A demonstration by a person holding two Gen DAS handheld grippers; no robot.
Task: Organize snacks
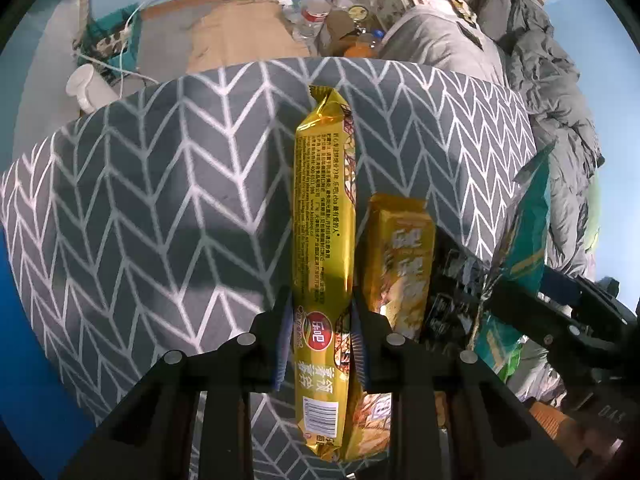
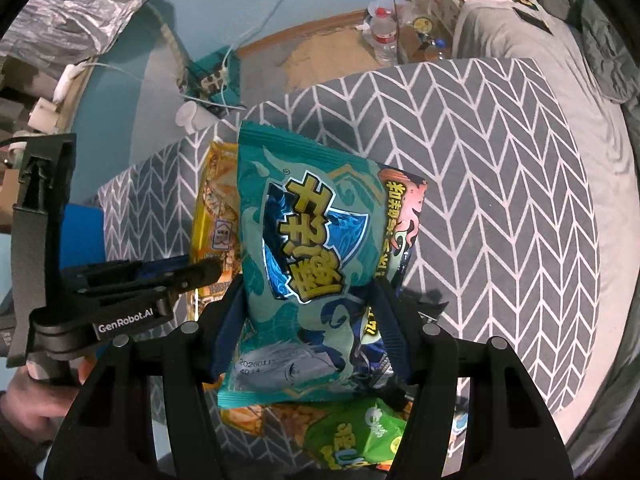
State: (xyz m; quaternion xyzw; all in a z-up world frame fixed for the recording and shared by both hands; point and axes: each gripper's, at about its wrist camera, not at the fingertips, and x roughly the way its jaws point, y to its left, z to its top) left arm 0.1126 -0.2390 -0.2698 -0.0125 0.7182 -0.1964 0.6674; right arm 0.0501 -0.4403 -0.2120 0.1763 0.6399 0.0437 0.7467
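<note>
A: Where the left wrist view looks down, we see a desk (image 1: 160, 200) under grey chevron cloth, floor clutter and a grey bed (image 1: 560, 92) beyond. Our left tool (image 1: 320, 344) is clamped on the gold snack pack (image 1: 324, 208), lifted above the cloth.

B: In the right wrist view, our right tool (image 2: 312, 320) pinches the teal chip bag (image 2: 308, 240) above the same desk, pointing steeply down.

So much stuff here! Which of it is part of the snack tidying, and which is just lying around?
Part of the job:
- gold snack pack, clamped in the left gripper
- teal chip bag, clamped in the right gripper
- second gold pack
- green snack bag

Just lying about:
- water bottle
- white cup
- grey bedding
</note>
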